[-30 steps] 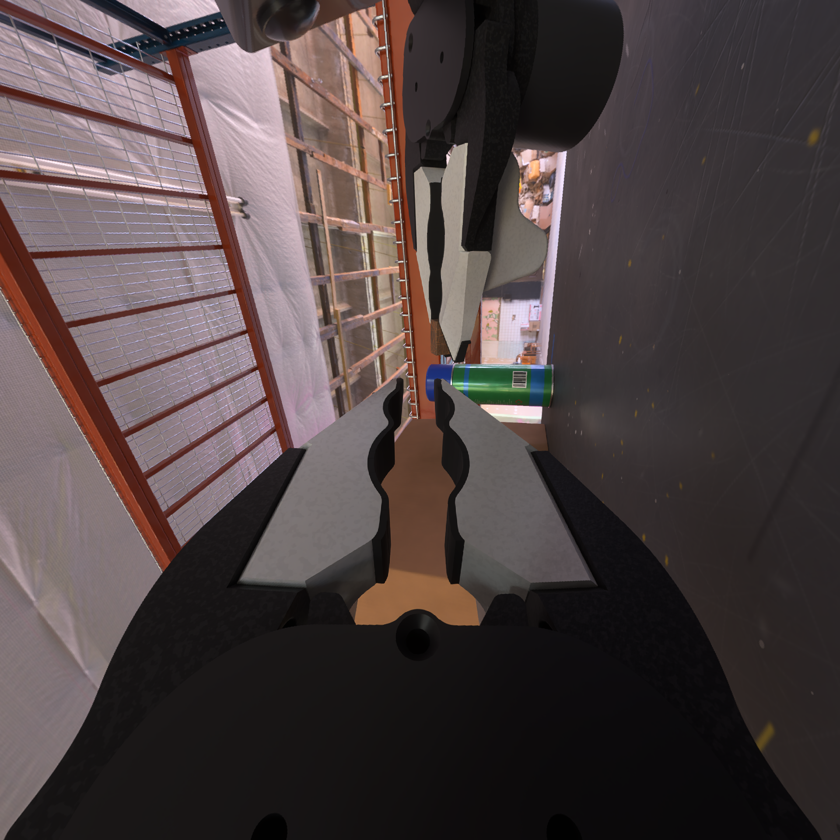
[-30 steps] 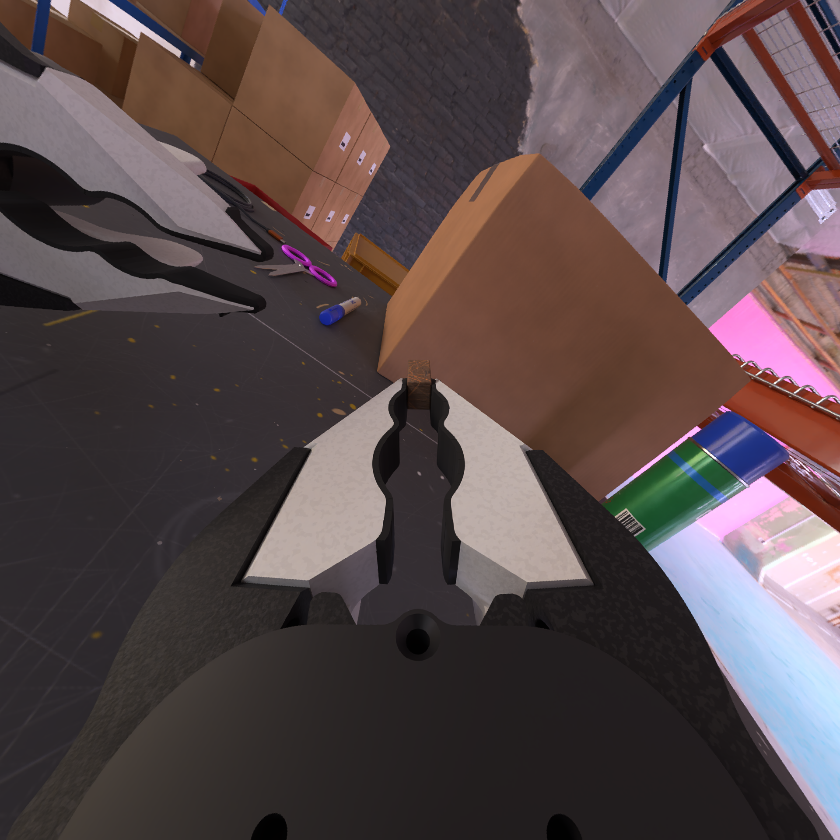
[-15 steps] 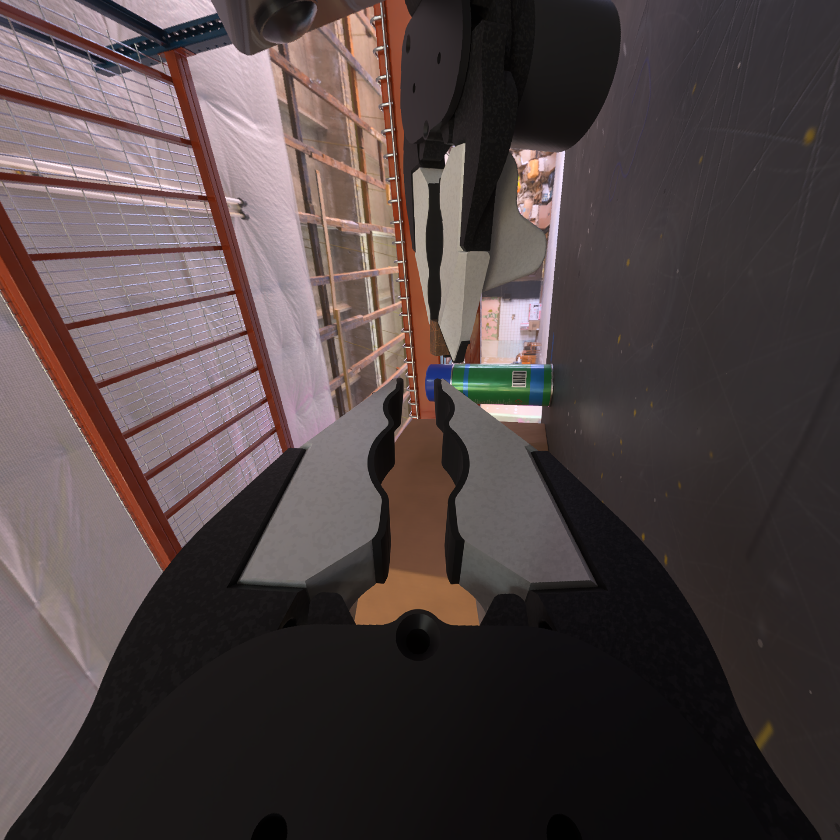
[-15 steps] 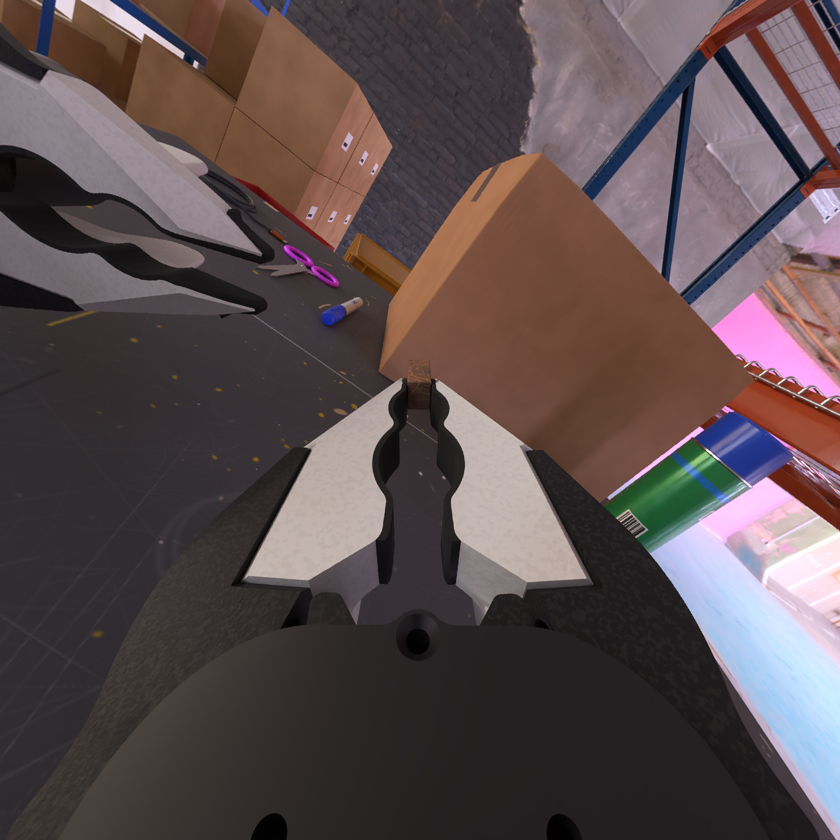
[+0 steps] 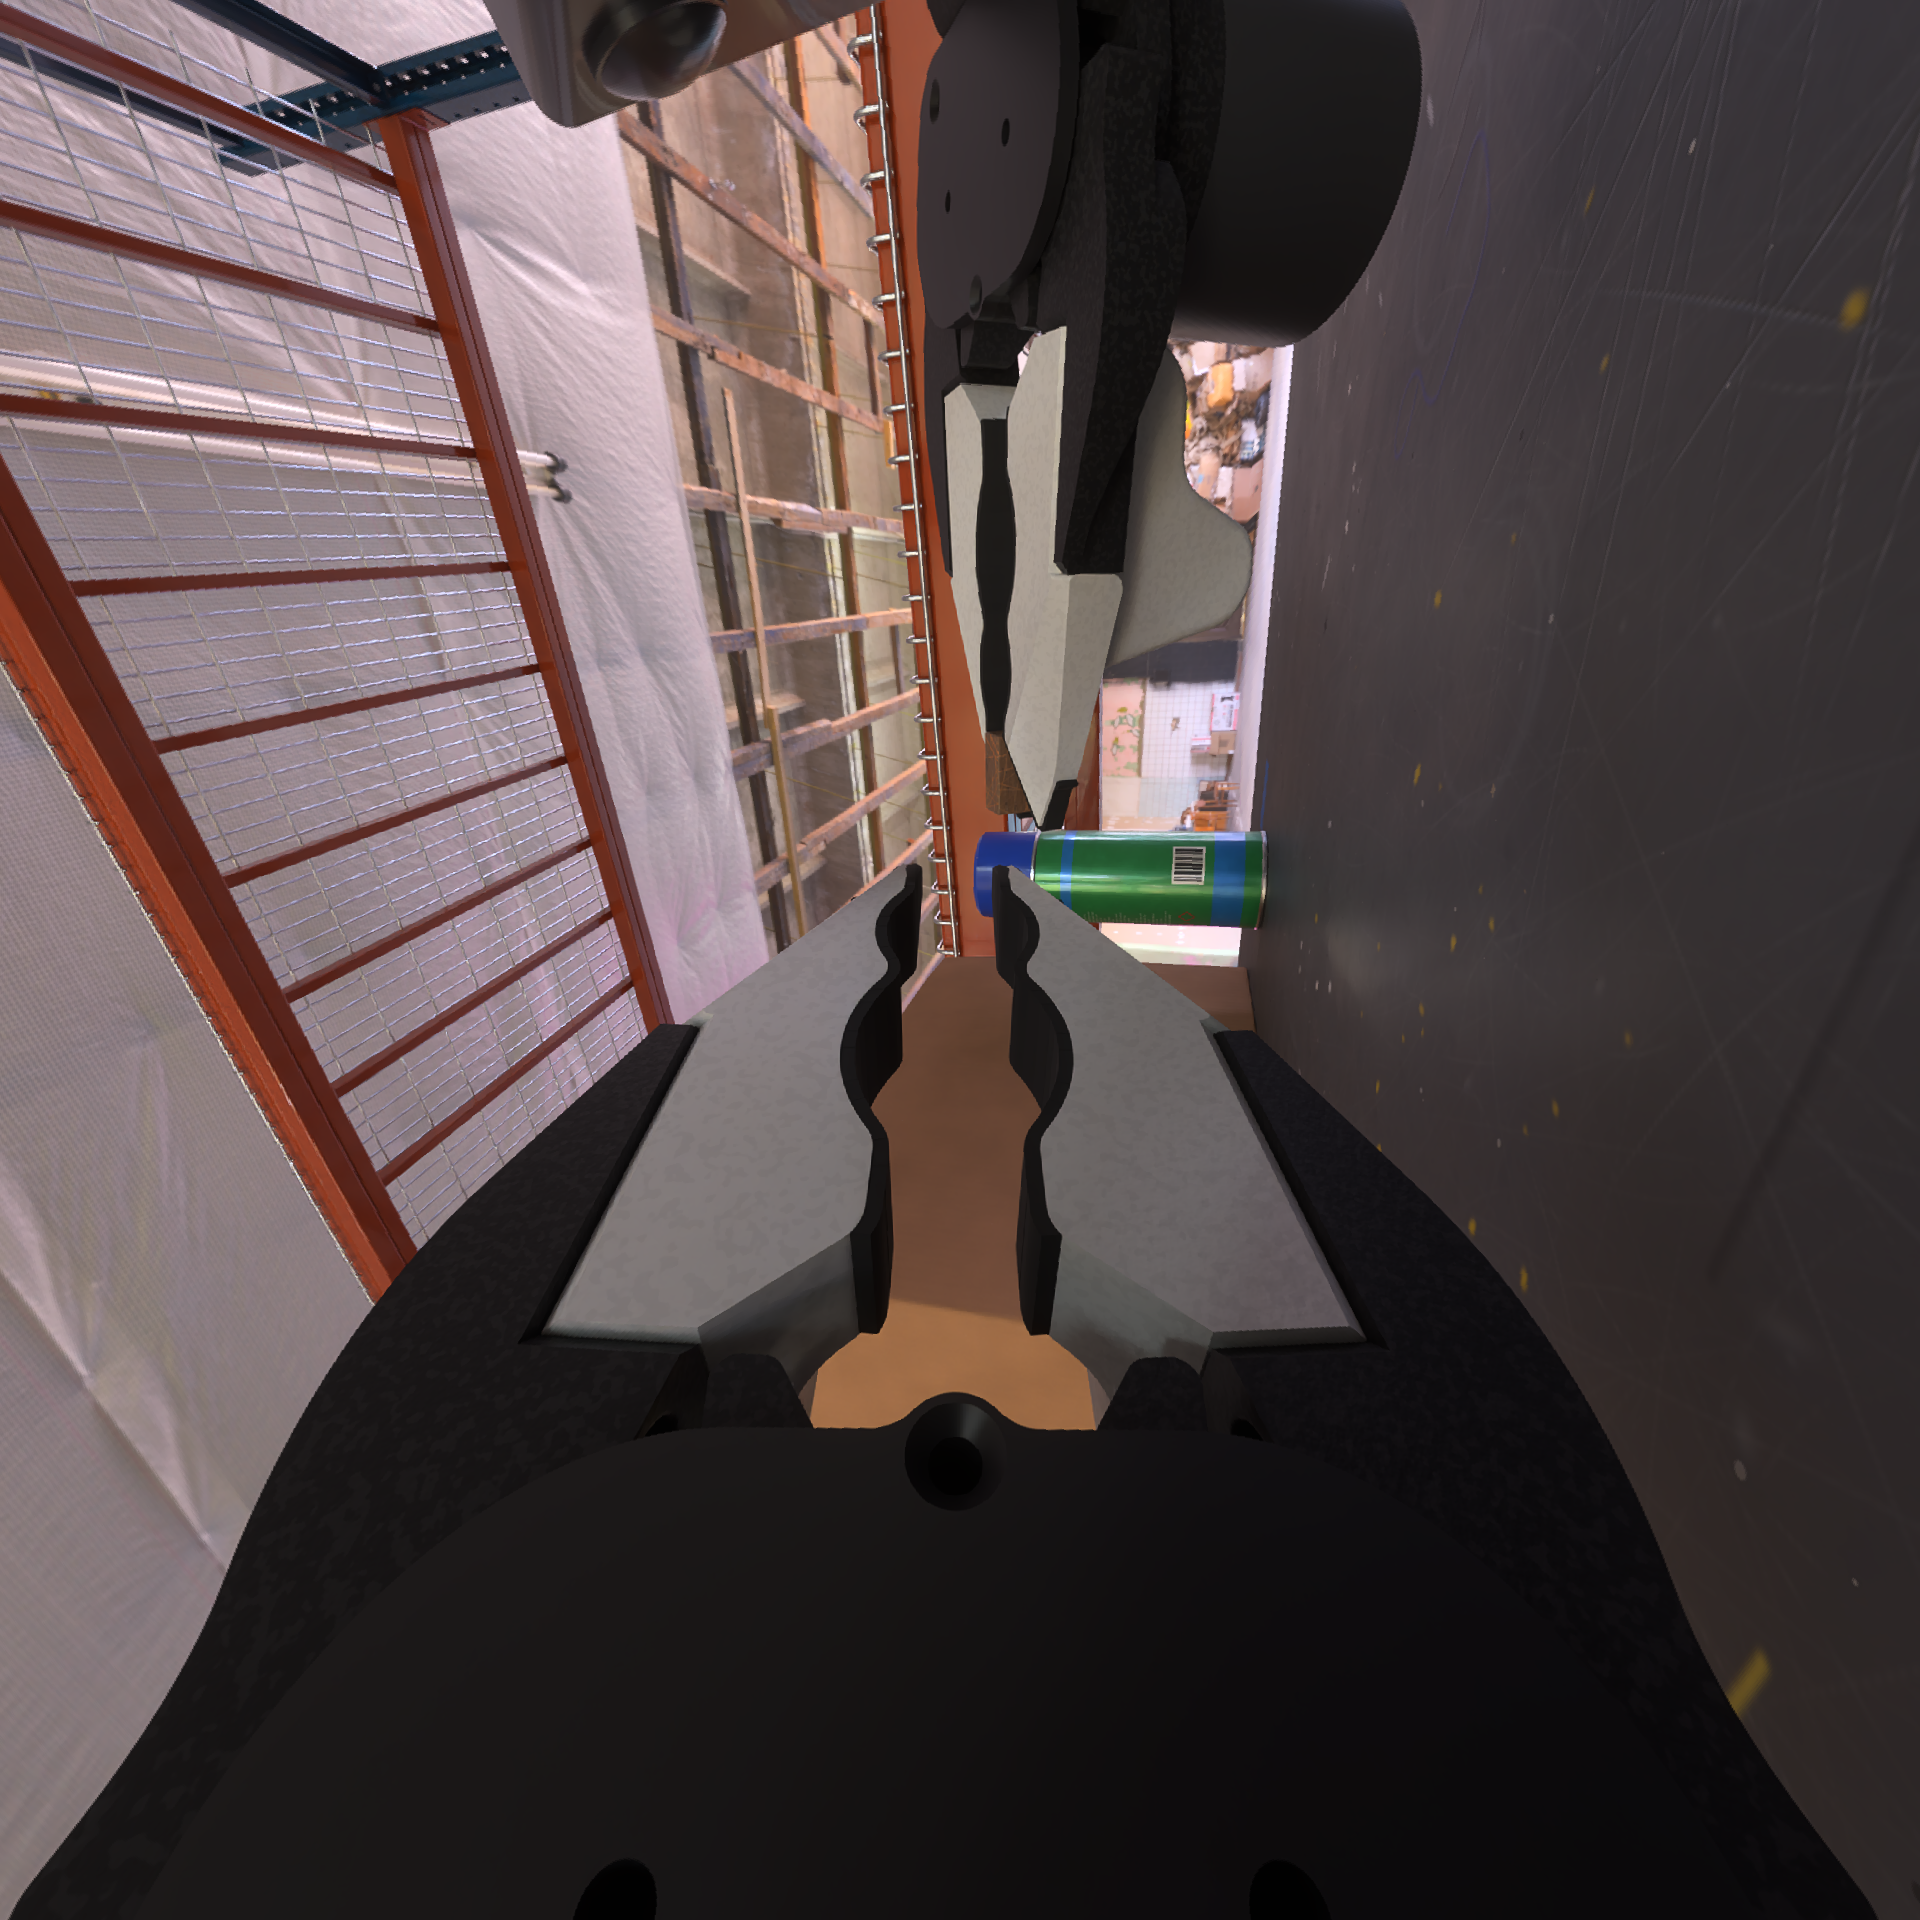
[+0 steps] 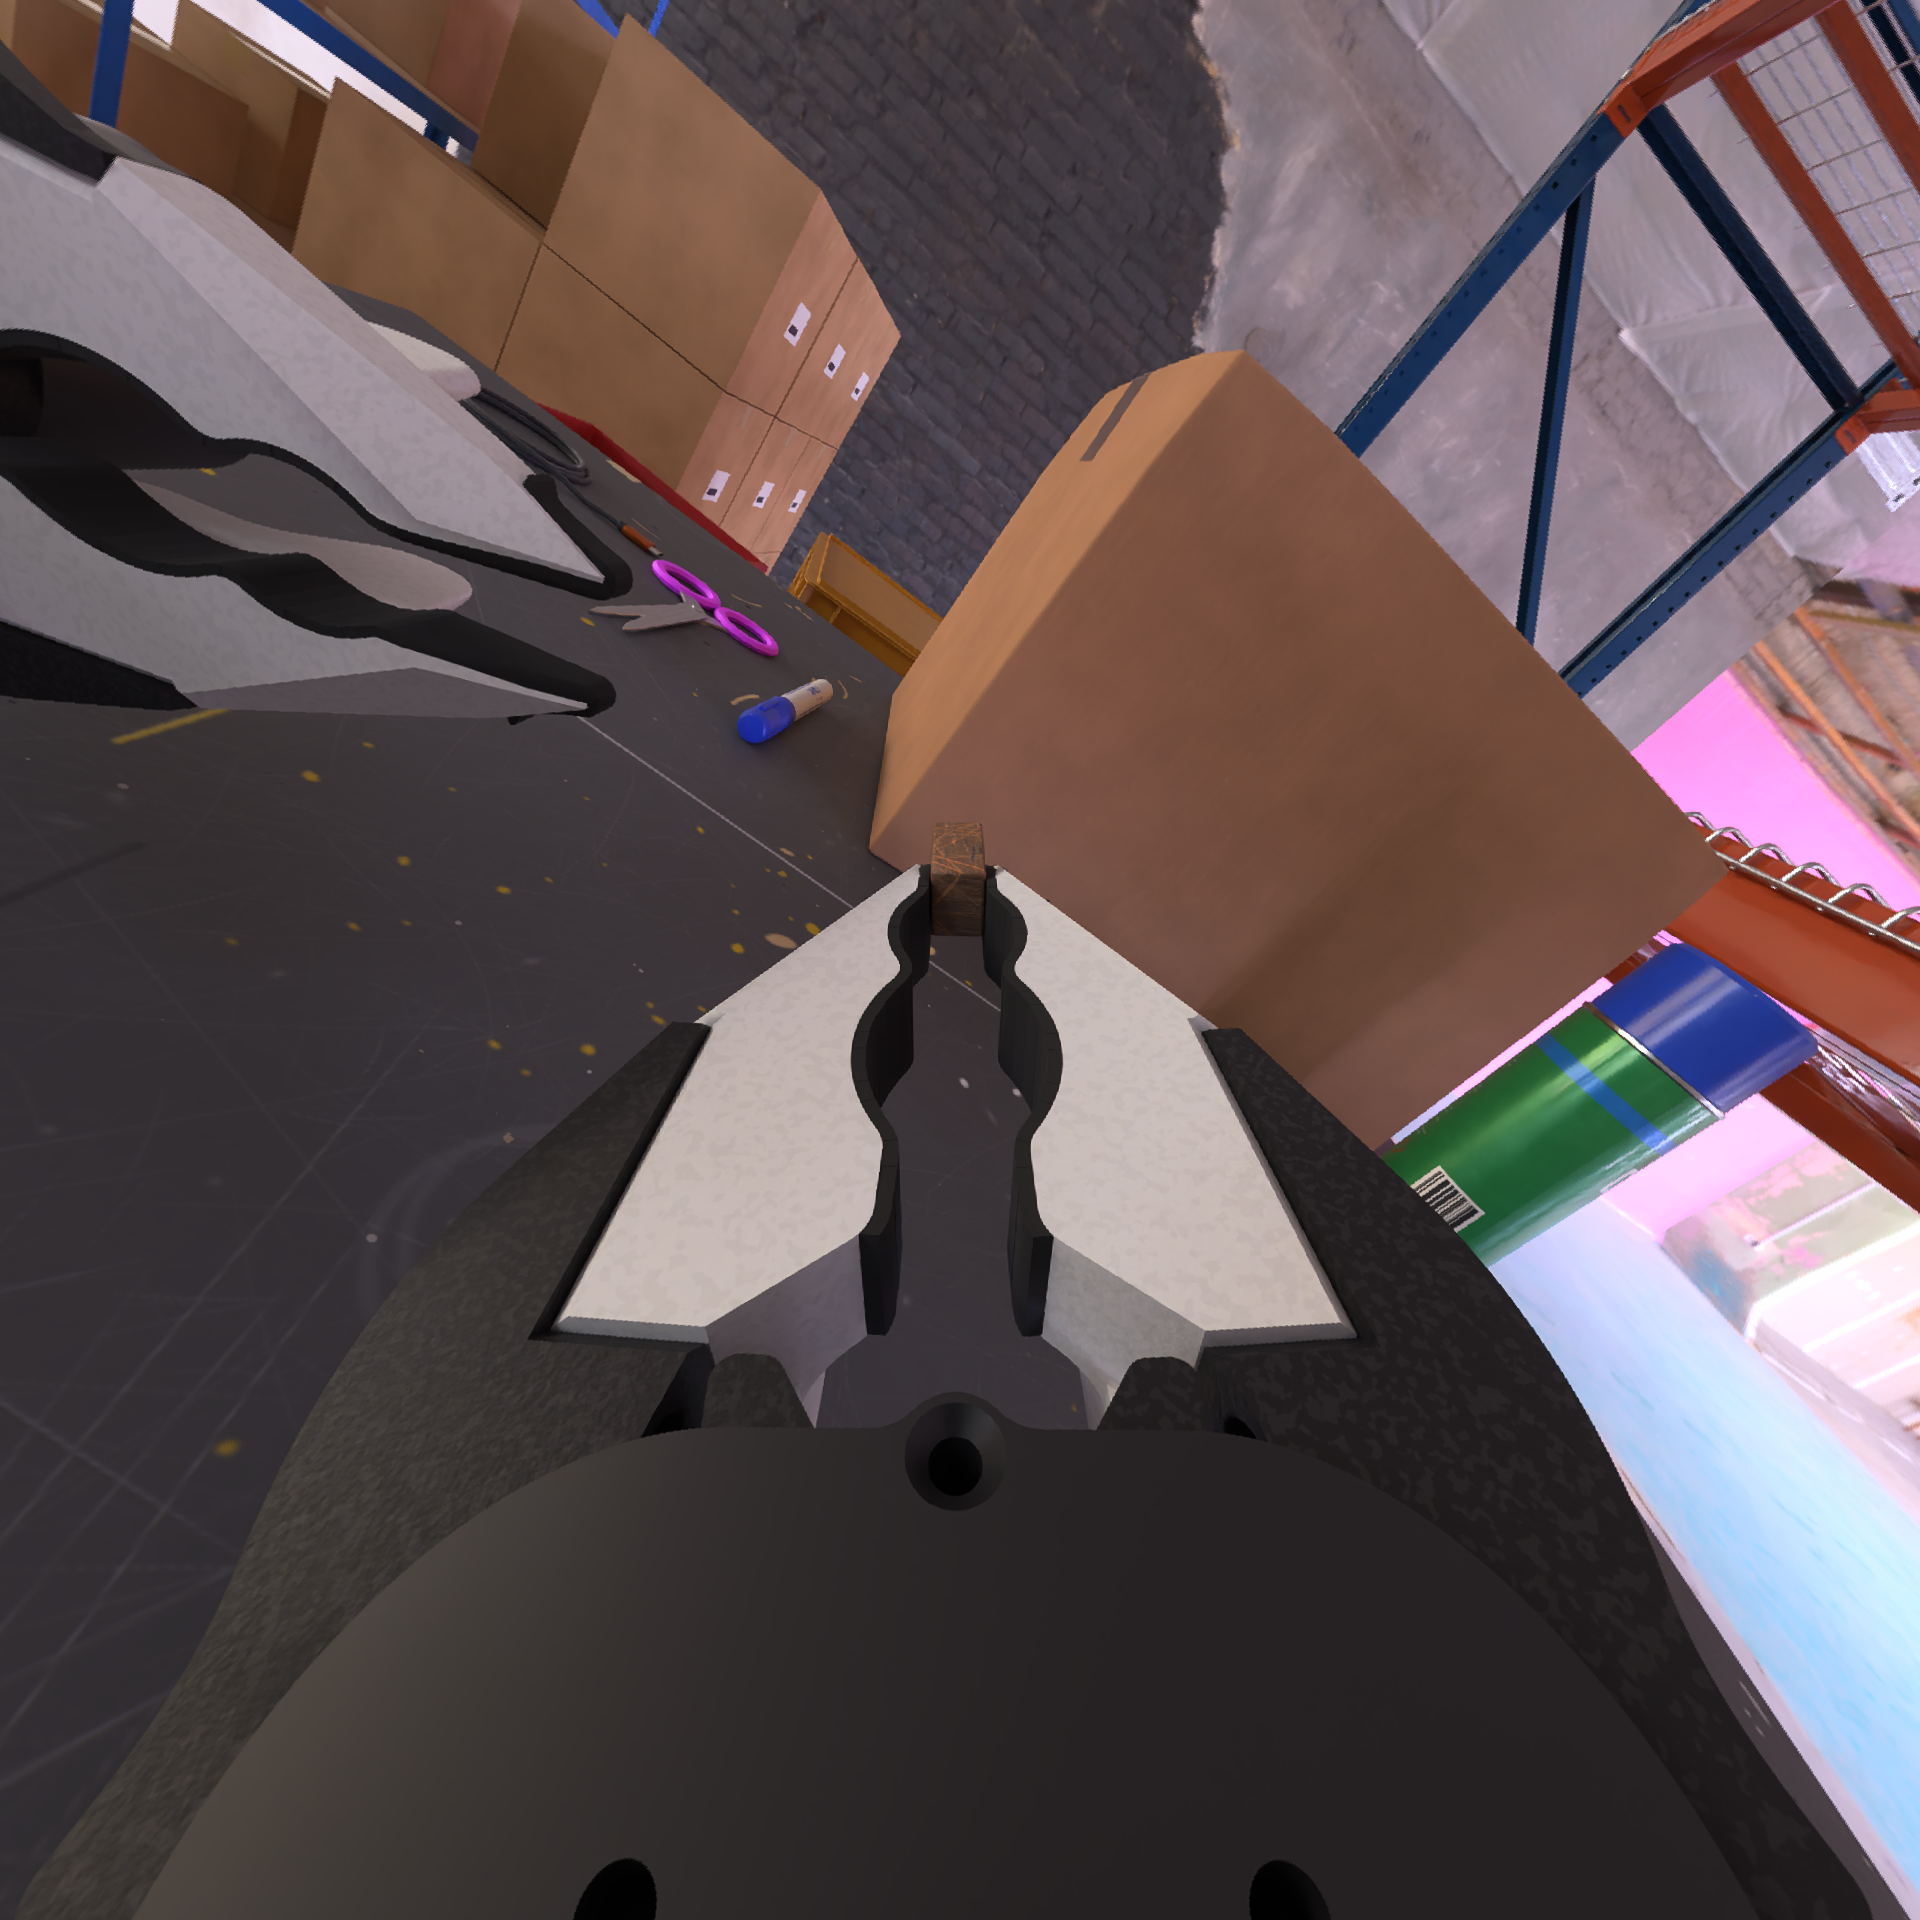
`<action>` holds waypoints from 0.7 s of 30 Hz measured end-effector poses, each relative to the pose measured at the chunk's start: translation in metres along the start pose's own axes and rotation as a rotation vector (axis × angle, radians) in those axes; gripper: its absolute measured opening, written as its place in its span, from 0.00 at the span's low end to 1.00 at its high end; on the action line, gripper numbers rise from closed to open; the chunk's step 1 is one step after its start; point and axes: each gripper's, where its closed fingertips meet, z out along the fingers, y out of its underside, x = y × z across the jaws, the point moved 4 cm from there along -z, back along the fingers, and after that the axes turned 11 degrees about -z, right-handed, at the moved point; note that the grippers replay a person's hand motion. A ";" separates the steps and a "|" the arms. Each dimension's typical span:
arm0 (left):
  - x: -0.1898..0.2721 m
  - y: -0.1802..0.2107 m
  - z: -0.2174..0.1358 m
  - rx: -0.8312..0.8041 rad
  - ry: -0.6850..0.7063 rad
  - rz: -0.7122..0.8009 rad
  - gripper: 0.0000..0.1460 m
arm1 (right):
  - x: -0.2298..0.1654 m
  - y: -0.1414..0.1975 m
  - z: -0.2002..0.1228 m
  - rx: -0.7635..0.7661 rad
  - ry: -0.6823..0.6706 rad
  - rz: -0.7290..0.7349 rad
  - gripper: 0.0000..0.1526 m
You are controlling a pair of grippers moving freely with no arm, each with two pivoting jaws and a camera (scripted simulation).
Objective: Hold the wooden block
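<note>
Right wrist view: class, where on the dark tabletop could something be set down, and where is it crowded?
Free: the dark tabletop between the right gripper, which pinches the wooden block, and the left gripper. Crowded: past it, around the scissors, marker, cardboard box and can.

A: What lies on the dark bench (image 6: 312, 987)?

B: A large cardboard box (image 6: 1278, 748) stands on it. Beside the box, a green can (image 6: 1579, 1122) with a blue cap. In the left wrist view the same can (image 5: 1127, 878) sits at the bench's edge.

A: Anything smaller?

B: Pink-handled scissors (image 6: 707, 613) and, near them, a blue-capped marker (image 6: 784, 712), both lying flat. A yellow crate (image 6: 857, 603) shows past the box.

A: And behind?

B: Stacked cartons (image 6: 644, 301) against a brick wall, and orange mesh racking (image 5: 260, 623).
</note>
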 end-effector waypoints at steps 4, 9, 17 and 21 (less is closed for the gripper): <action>0.000 0.000 0.000 0.000 0.000 0.000 0.09 | 0.000 0.000 0.000 0.000 -0.001 0.000 0.05; 0.000 0.000 0.000 -0.001 -0.001 -0.001 0.09 | 0.000 0.000 0.000 0.000 -0.001 0.000 0.05; 0.000 0.000 0.000 -0.003 -0.001 -0.003 0.09 | 0.000 0.000 0.000 0.000 -0.001 -0.001 0.05; -0.001 0.001 0.000 -0.003 -0.002 -0.005 0.09 | 0.000 0.000 0.000 0.000 -0.001 -0.001 0.05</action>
